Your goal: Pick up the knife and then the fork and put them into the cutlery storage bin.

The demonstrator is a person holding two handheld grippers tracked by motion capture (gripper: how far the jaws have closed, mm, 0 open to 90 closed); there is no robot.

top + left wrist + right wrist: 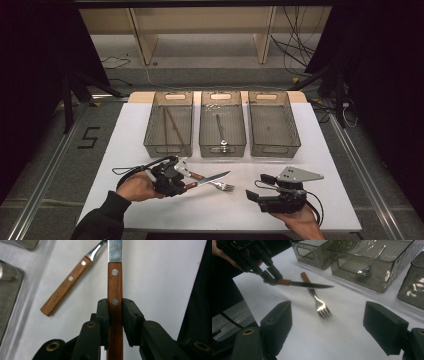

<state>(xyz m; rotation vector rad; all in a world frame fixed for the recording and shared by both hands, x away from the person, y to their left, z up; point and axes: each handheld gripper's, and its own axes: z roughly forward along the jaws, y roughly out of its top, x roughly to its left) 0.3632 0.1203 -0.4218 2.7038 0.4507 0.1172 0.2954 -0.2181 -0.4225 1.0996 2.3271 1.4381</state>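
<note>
Only readable mark: a "5" (88, 137) sitting on the floor off the table's (125, 135) left edge. Three clear plastic bins are lining the table's far edge: the left bin (169, 123) is holding two thin brown sticks, probably chopsticks (171, 125); the middle bin (222, 123) is holding a spoon (220, 131), bowl toward the near wall; the right bin (273, 123) is showing nothing inside. The left gripper (115, 312) is clamping a wood-handled knife (115, 290) near the front-left part of the table. In the left gripper view the handle is running straight up between the two jaw pads, the lower rivet sitting level with the pad tips, the upper rivet and the blade projecting past them. In the right gripper view the serrated blade is hanging level above the tablecloth, pointing toward the table's right edge. A fork (212, 182) with a matching wooden handle is lying flat on the cloth just beside the knife, and the blade is crossing over its neck in the high view; tines are pointing toward the front-right corner. The right gripper (253, 186) is hovering near the front edge, right of centre, jaws spread wide and gripping nothing, aimed at the fork.
</note>
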